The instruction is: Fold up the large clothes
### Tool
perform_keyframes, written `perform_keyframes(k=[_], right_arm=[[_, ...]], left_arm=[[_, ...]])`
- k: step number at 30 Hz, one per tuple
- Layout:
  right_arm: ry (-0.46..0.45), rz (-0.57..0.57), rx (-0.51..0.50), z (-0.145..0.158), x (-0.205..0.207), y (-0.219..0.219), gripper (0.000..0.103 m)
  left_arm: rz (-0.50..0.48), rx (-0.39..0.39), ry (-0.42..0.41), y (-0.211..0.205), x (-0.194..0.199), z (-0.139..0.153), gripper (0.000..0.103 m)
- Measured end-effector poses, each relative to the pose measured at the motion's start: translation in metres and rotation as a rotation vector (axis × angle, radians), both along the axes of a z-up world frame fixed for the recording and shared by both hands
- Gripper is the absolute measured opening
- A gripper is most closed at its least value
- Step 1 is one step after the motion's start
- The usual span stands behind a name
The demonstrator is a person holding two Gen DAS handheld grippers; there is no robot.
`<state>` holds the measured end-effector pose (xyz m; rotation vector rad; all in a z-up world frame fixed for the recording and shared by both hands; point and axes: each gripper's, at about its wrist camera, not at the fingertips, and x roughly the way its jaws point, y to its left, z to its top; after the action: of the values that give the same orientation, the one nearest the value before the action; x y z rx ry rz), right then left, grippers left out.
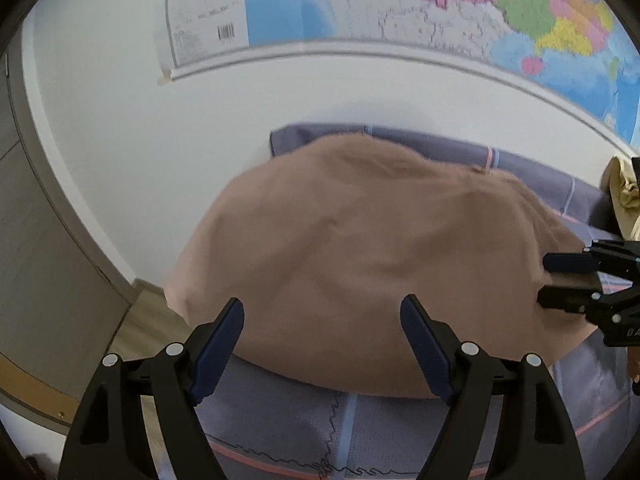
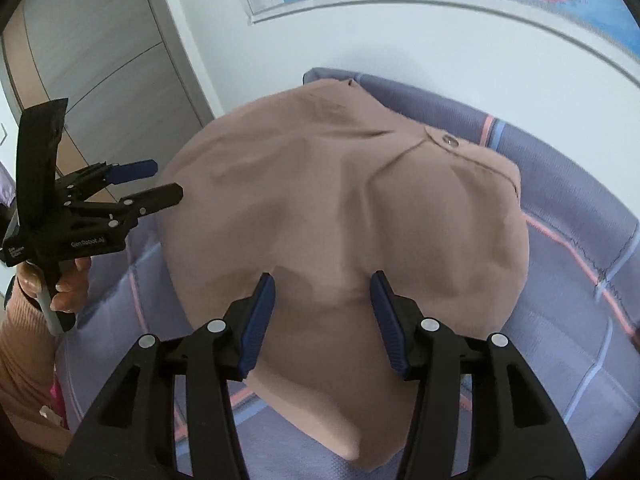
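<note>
A folded dusty-pink garment (image 1: 360, 240) lies on a purple checked bed cover (image 1: 320, 432). In the right wrist view the garment (image 2: 360, 208) shows a waistband with a metal button (image 2: 452, 142) at its far right corner. My left gripper (image 1: 322, 312) is open and empty, hovering over the garment's near edge; it also shows at the left of the right wrist view (image 2: 160, 182). My right gripper (image 2: 322, 288) is open and empty above the garment's near part; it also shows at the right edge of the left wrist view (image 1: 550, 280).
A white wall with a coloured map (image 1: 400, 8) stands behind the bed. A grey door and wooden floor (image 1: 152, 320) lie to the left. A beige item (image 1: 624, 184) sits at the far right. The person's hand (image 2: 68, 292) holds the left gripper's handle.
</note>
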<state>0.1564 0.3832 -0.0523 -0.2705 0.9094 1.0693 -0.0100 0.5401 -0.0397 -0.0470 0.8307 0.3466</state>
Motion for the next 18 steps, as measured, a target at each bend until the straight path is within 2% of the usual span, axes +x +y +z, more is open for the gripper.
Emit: perform_keyframes(k=[7,11,15,18], right_arm=[[0.035,-0.021,0.039,0.014,0.000,-0.003,0.050],[0.024,-0.022,0.060,0.016,-0.008,-0.016,0.050],[0.026,-0.019,0.062,0.007,-0.014,-0.017,0.051],[0.020,-0.025,0.045,-0.002,-0.016,-0.017,0.051]], left_arm=[[0.000,-0.042,0.008,0.001,0.000,-0.006,0.078],[-0.006,-0.059,-0.003,-0.008,-0.006,-0.005,0.078],[-0.010,-0.064,0.003,-0.017,-0.009,-0.010,0.078],[0.006,-0.102,0.018,-0.013,-0.005,-0.014,0.079]])
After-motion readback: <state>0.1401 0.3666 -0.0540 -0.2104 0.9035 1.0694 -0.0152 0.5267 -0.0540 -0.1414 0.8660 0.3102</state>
